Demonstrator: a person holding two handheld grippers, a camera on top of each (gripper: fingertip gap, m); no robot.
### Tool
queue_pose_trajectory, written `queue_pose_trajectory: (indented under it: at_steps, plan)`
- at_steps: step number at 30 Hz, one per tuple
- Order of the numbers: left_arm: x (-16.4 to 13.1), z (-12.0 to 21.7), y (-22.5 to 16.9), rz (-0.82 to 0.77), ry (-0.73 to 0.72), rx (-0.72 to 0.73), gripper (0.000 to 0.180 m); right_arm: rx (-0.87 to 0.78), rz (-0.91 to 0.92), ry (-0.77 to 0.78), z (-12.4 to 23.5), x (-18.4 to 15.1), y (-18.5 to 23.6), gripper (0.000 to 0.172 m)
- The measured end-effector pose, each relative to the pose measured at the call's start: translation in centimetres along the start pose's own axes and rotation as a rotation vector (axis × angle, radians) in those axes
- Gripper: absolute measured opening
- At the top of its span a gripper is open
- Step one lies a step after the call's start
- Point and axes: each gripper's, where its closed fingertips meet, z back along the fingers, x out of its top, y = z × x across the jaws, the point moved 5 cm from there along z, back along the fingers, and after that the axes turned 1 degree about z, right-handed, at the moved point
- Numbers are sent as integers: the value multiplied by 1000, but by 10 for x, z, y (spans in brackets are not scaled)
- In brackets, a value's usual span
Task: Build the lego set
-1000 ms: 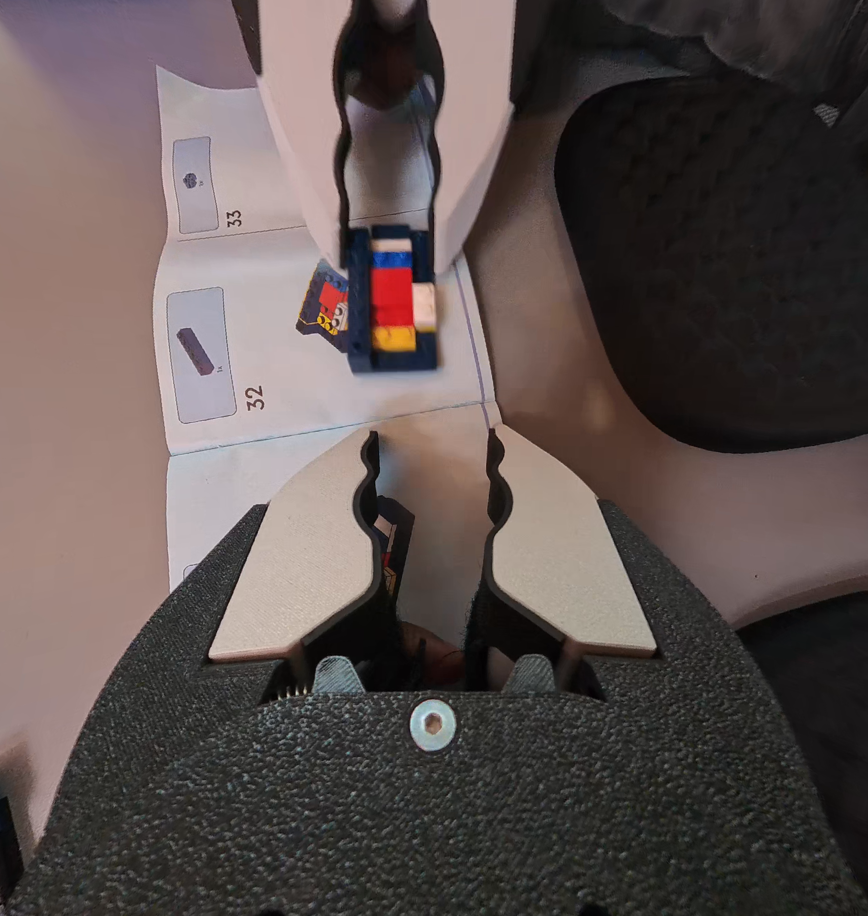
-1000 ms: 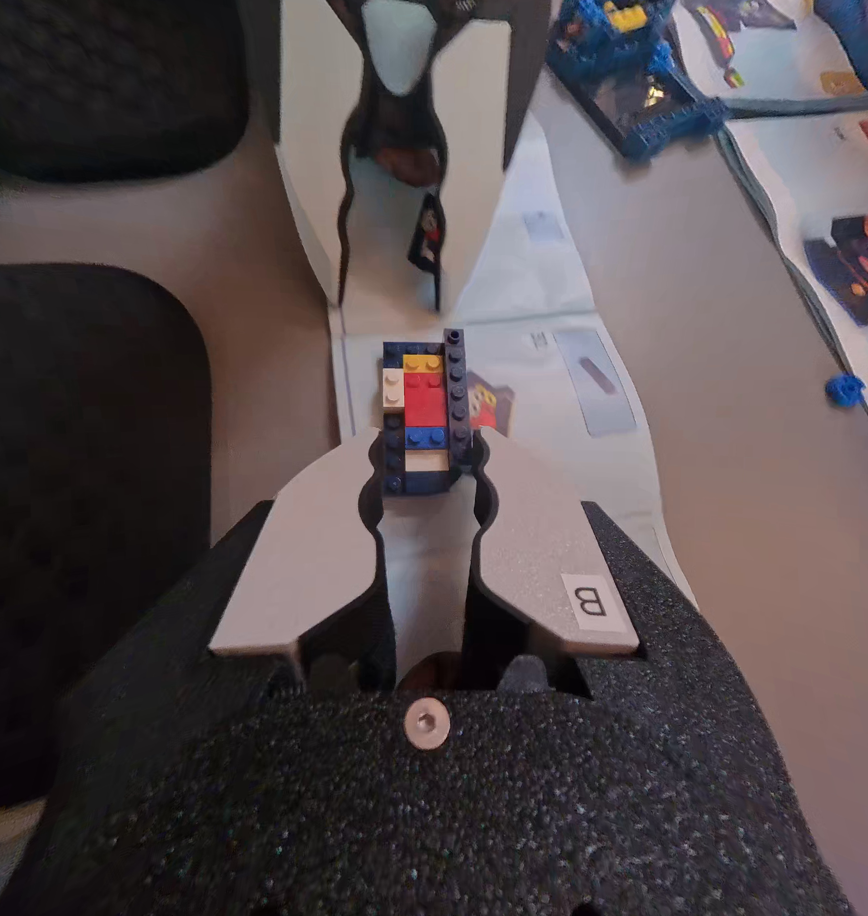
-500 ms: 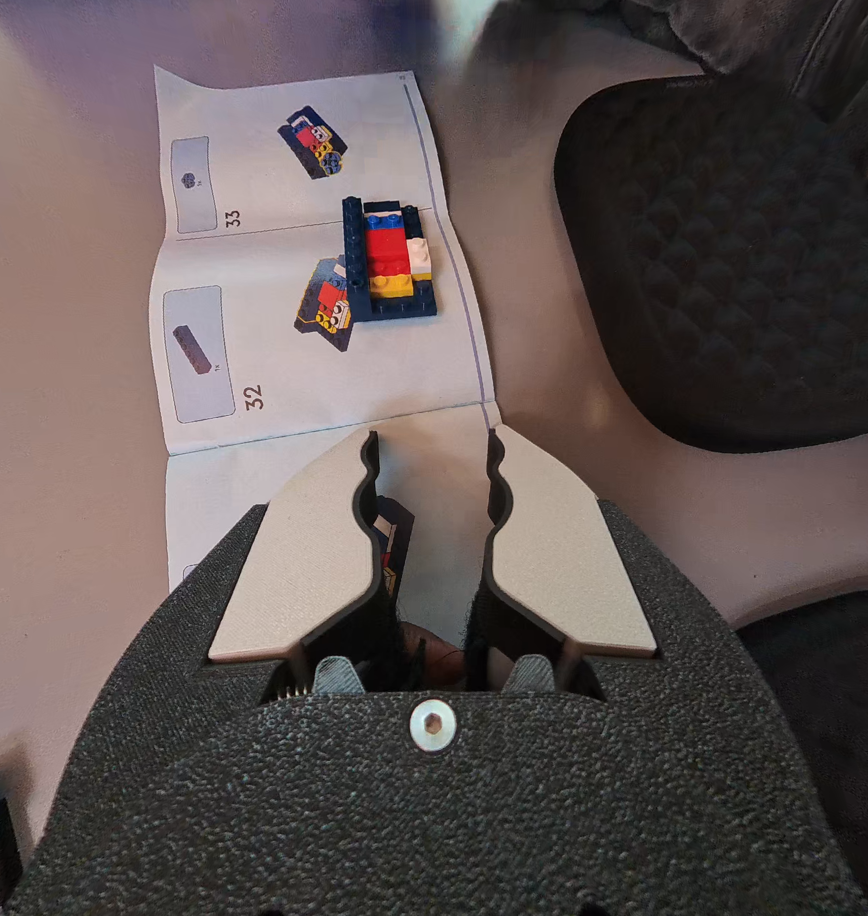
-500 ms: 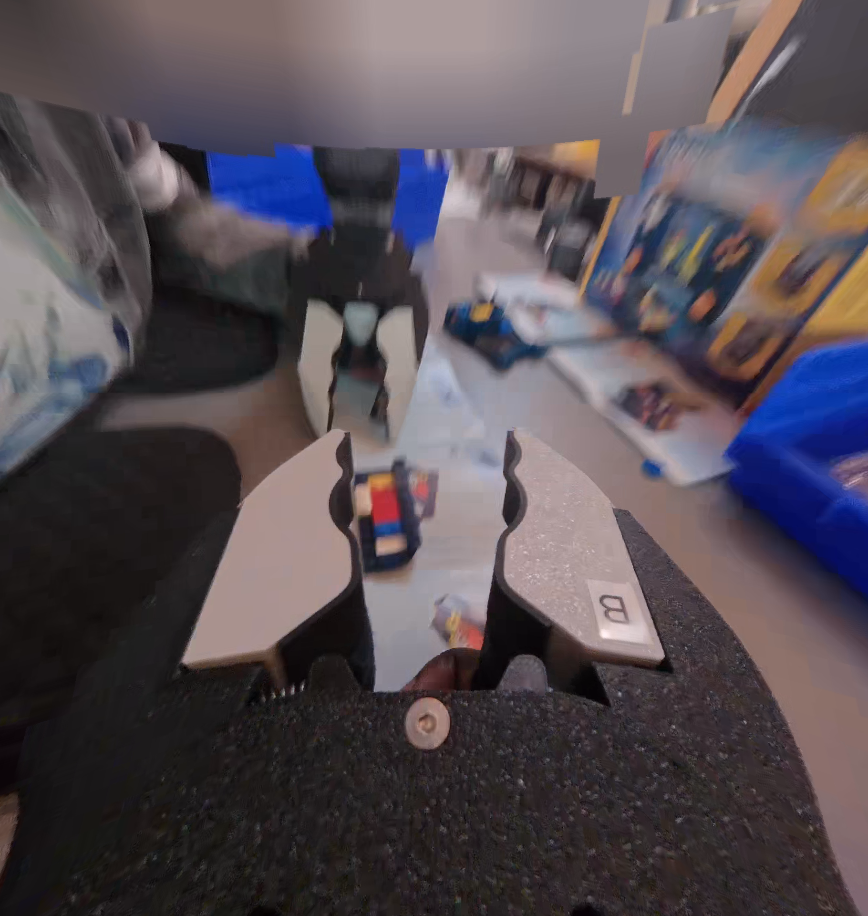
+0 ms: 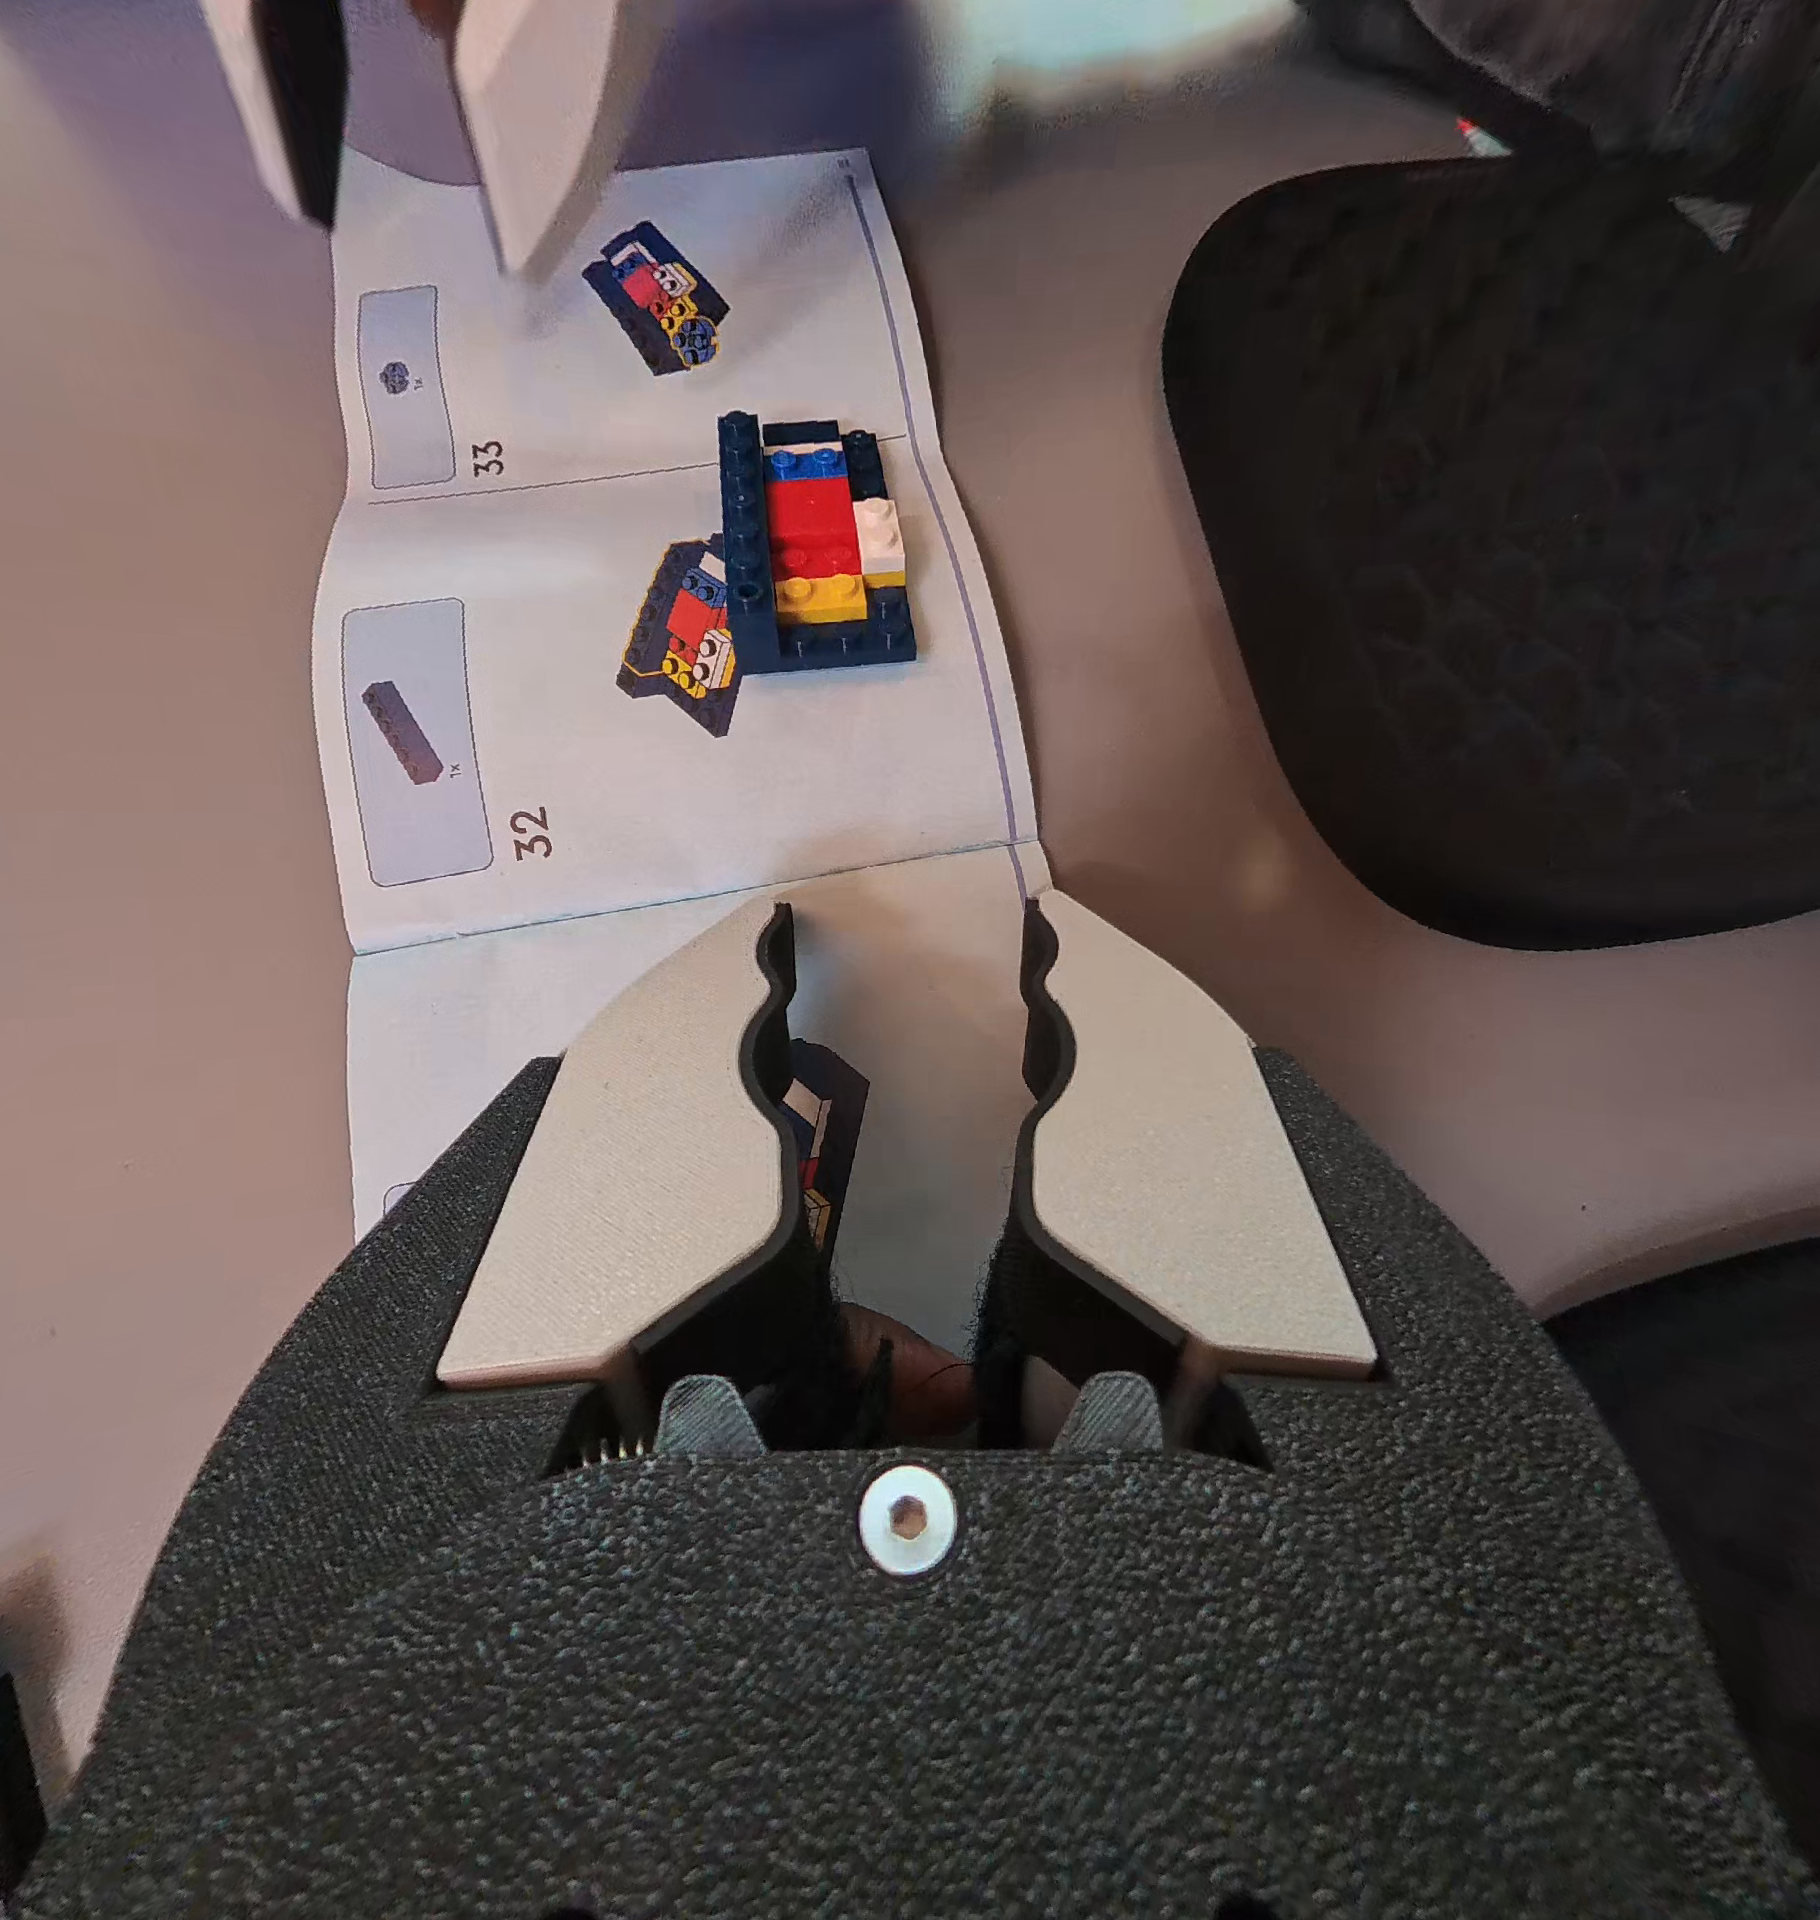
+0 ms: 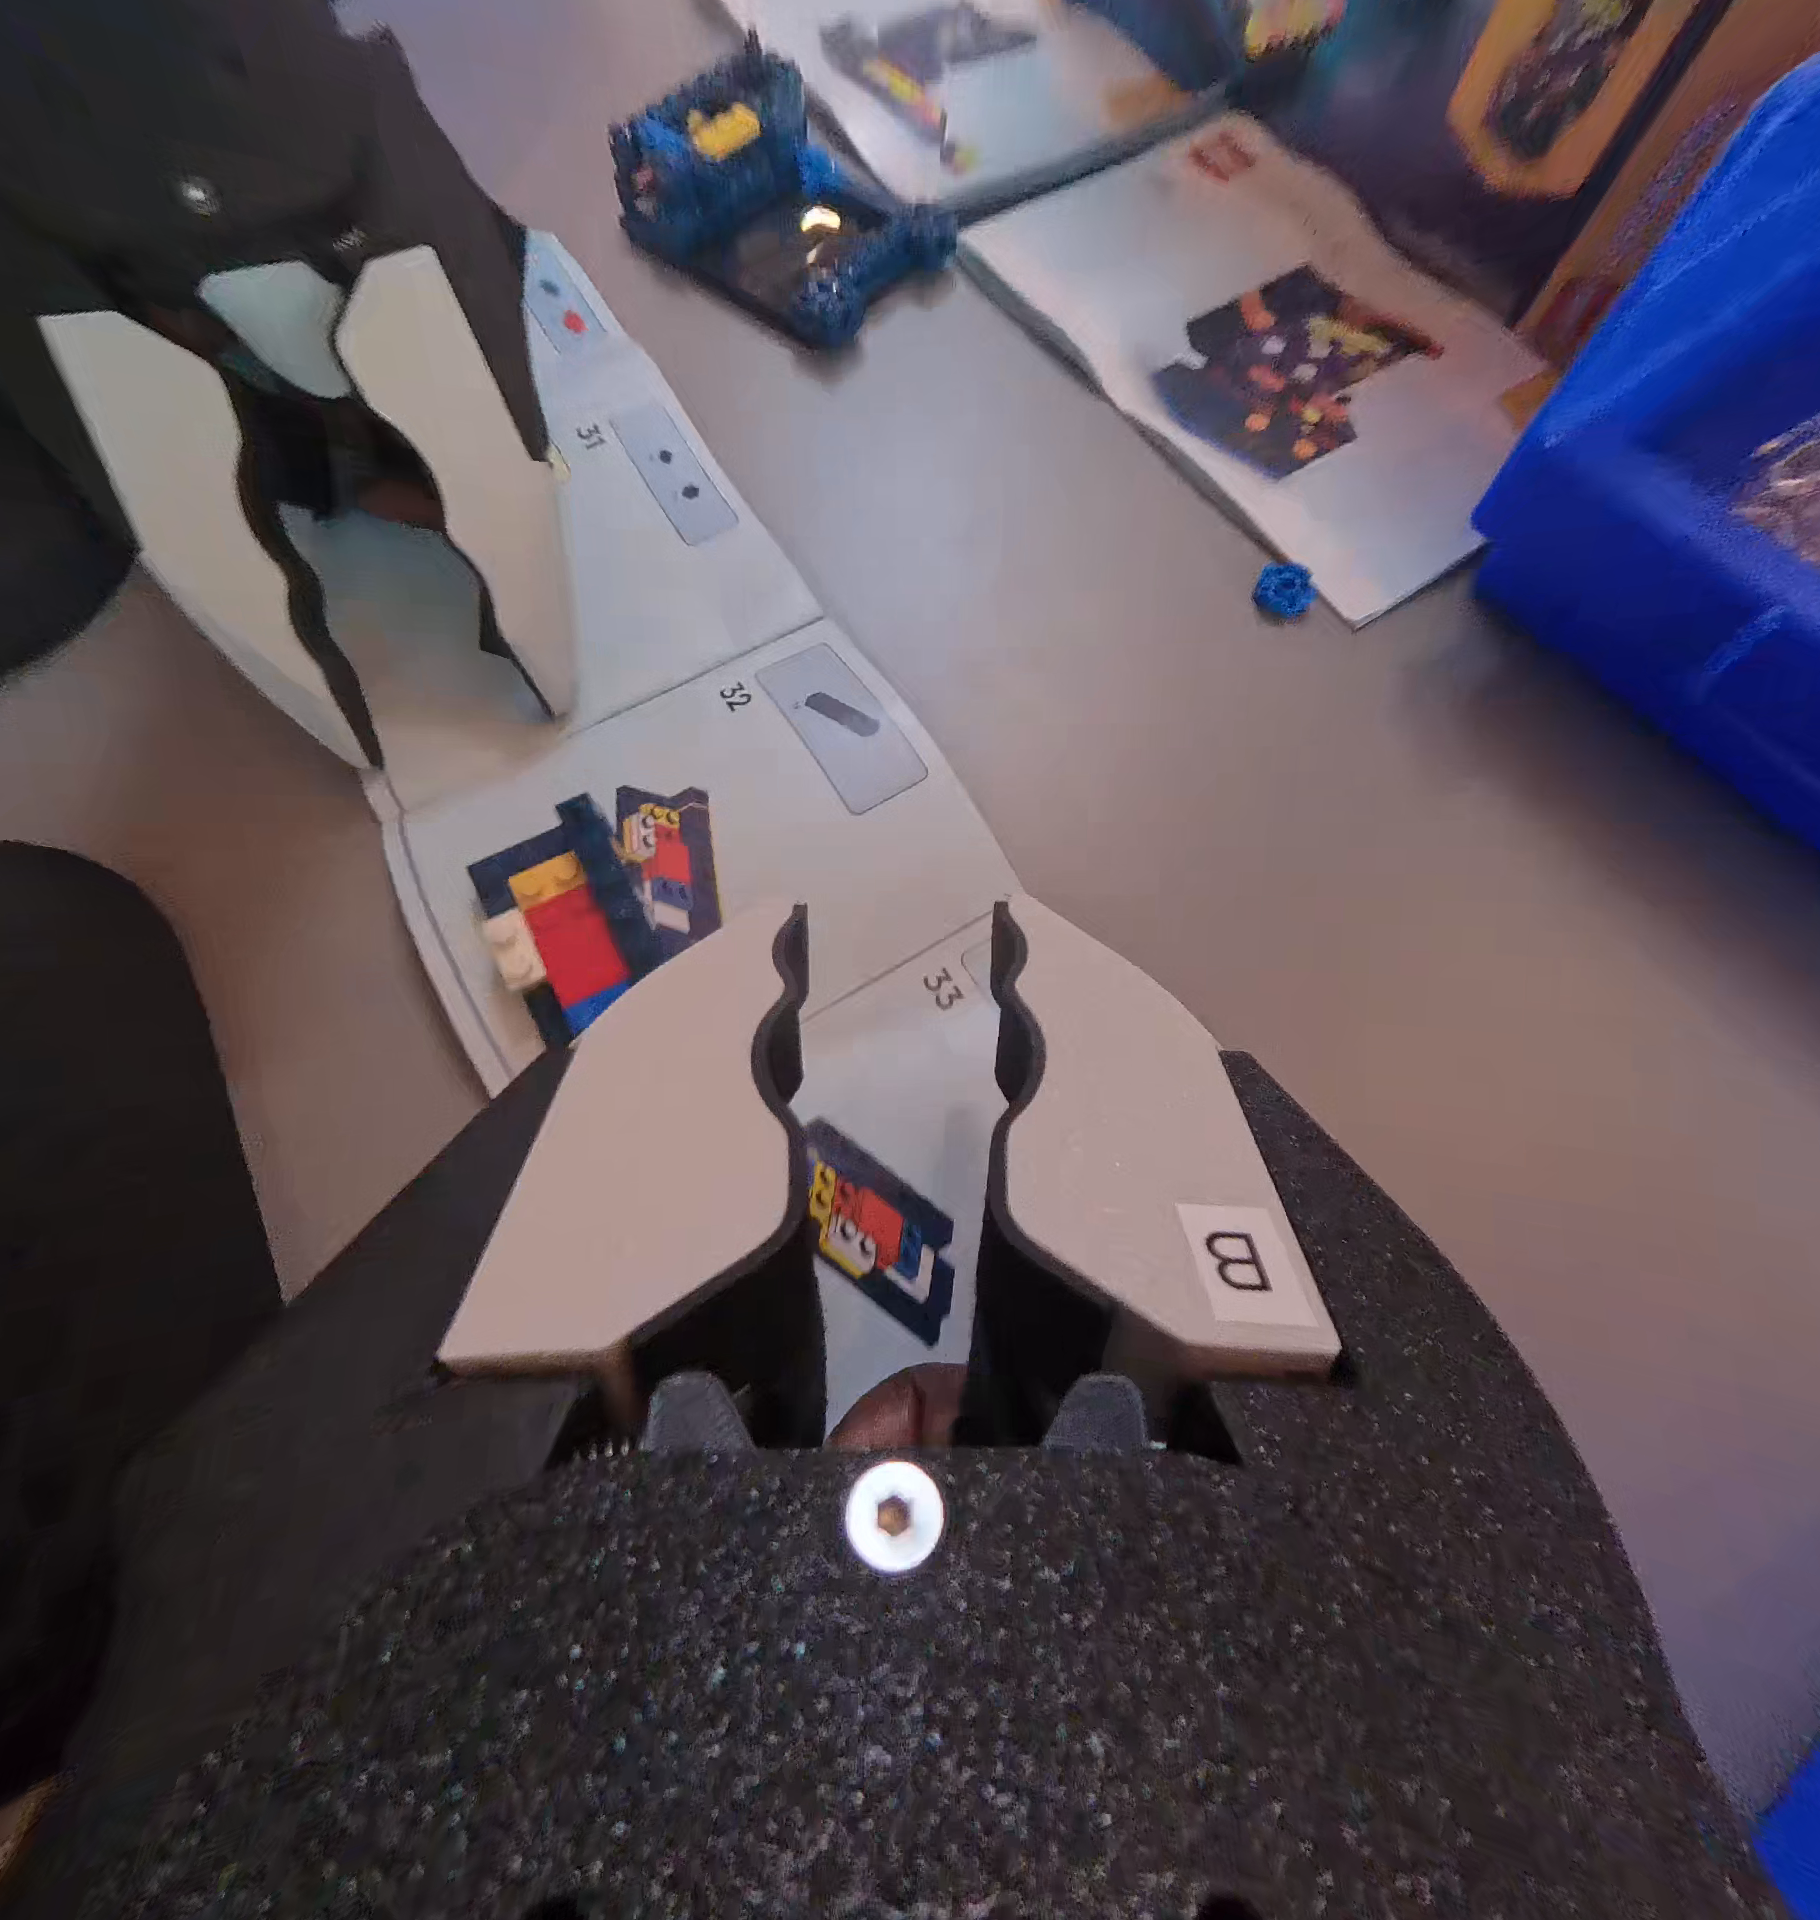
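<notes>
L gripper (image 5: 906,914) and R gripper (image 6: 901,920): jaws apart, nothing held. Brick build (image 5: 818,540) on instruction booklet (image 5: 625,790), 12 o'clock of L; in R view at 10 o'clock, part hidden behind finger, blurry.

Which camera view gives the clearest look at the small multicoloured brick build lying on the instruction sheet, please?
The left wrist view: the brick build lies whole, sharp and unobstructed on the instruction sheet, ahead of the open left hand-held gripper. In the right wrist view the build is slightly blurred, and its near end is hidden behind the right hand-held gripper.
</notes>
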Motion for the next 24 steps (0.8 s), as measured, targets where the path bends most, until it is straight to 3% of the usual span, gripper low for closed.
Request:
queue_pose_trajectory:
  at_steps: [7,13,20,22,24]
  plan:
    - [0,0,0,-2,0,2,42,-51,-131,151,-56,37,-59,34]
    - [0,0,1,-1,0,1,42,-116,-159,184,-107,45,-96,34]
    - [0,0,1,-2,0,2,42,-226,-83,204,-122,43,-97,16]
    - [-1,0,0,-5,0,3,42,-202,-90,191,-119,43,-95,16]
    - [0,1,0,-11,-8,7,45,-106,-204,80,-110,50,-87,16]
